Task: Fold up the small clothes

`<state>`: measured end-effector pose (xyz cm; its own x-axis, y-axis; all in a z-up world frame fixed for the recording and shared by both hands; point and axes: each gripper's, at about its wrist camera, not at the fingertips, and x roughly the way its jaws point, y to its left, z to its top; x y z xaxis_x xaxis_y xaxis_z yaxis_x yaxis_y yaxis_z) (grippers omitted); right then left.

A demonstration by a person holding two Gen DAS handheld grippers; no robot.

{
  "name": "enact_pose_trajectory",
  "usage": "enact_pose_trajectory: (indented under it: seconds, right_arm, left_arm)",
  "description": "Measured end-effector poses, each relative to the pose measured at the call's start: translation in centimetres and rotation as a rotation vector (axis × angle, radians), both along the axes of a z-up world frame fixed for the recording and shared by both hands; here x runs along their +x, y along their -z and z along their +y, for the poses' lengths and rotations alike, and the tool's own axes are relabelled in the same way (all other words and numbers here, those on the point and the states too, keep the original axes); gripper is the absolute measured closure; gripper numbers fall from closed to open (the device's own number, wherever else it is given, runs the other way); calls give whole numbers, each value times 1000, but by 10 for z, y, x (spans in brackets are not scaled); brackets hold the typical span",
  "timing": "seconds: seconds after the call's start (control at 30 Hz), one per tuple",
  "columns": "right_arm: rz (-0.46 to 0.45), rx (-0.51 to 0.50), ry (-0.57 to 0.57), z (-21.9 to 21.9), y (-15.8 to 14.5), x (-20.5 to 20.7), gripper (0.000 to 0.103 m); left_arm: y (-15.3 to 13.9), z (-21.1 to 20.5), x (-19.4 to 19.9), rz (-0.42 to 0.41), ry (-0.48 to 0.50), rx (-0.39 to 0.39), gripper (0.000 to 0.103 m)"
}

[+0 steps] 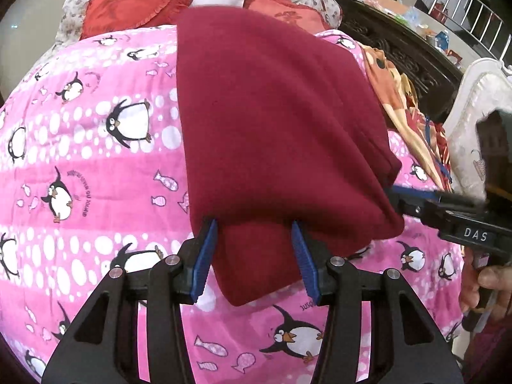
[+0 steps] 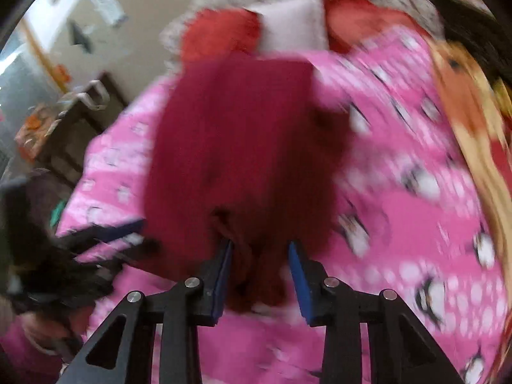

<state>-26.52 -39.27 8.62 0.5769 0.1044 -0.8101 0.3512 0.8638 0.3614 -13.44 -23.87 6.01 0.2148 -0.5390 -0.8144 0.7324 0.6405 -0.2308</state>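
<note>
I see one folded maroon fleece garment [image 1: 272, 134] lying mid-frame on the pink penguin-print bed cover [image 1: 96, 172], two red ruffled cushions [image 1: 128, 6] at top, left gripper [image 1: 254, 233] and "DAS"-marked right gripper [image 2: 260, 249] both jaws apart, straddling its near edge.

A plain maroon garment [image 1: 275, 134] lies on a pink blanket [image 1: 96, 176] patterned with black-and-white penguins.
</note>
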Motion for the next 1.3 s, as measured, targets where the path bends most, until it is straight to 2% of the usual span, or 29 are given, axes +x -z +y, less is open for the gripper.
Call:
enact_pose_trajectory:
  seconds: [0.03, 0.07, 0.27, 0.33, 0.43, 0.47, 0.5, 0.6, 0.7, 0.83, 0.9, 1.0, 1.1, 1.13, 1.17, 1.3]
  right_arm:
    - [-24, 52, 15, -5, 1, -7, 69]
    - [-44, 59, 19, -7, -3, -12, 69]
    - [-192, 41, 28, 0, -45, -23, 67]
    - [-185, 1, 12, 9, -48, -10, 66]
    - [-115, -74, -18, 19, -40, 15, 67]
    - [-94, -89, -17, 19, -38, 20, 77]
    - [-85, -94, -16, 17, -34, 22, 82]
    - [-87, -115, 29, 3, -25, 15, 87]
    - [-67, -30, 65, -11, -4, 9, 87]
    - [-97, 0, 83, -13, -15, -1, 87]
    - [-122, 25, 105, -14, -28, -7, 84]
    - [-179, 5, 111, -7, -49, -14, 81]
    - [-211, -11, 85, 3, -61, -9, 71]
    - [-211, -22, 74, 7, -62, -4, 62]
    - [-209, -30, 69, 9, -61, 0, 59]
    - [-170, -102, 67, 17, -51, 18, 59]
  left_arm:
    - [-1, 0, -1, -5, -1, 1, 55]
    - [-2, 1, -2, -10, -3, 2, 55]
    - [-5, 4, -3, -9, -18, 7, 55]
    - [-5, 4, -3, -13, -21, 9, 55]
    - [-4, 5, -3, -11, -22, 10, 55]
    - [-4, 5, -2, -9, -22, 9, 55]
    - [-4, 5, -2, -7, -21, 10, 55]
    - [-4, 3, -2, -7, -16, 7, 55]
    - [-1, 0, -4, -13, -13, 14, 54]
    - [-3, 2, -5, -21, -27, 15, 54]
    - [-6, 4, -6, -20, -38, 23, 54]
    - [-14, 7, -8, -54, -61, 30, 54]
    - [-24, 10, -8, -72, -78, 8, 54]
    - [-26, 11, -7, -76, -84, 1, 54]
    - [-29, 10, -6, -80, -89, -5, 54]
    - [-34, 4, 4, -94, -102, -10, 54]
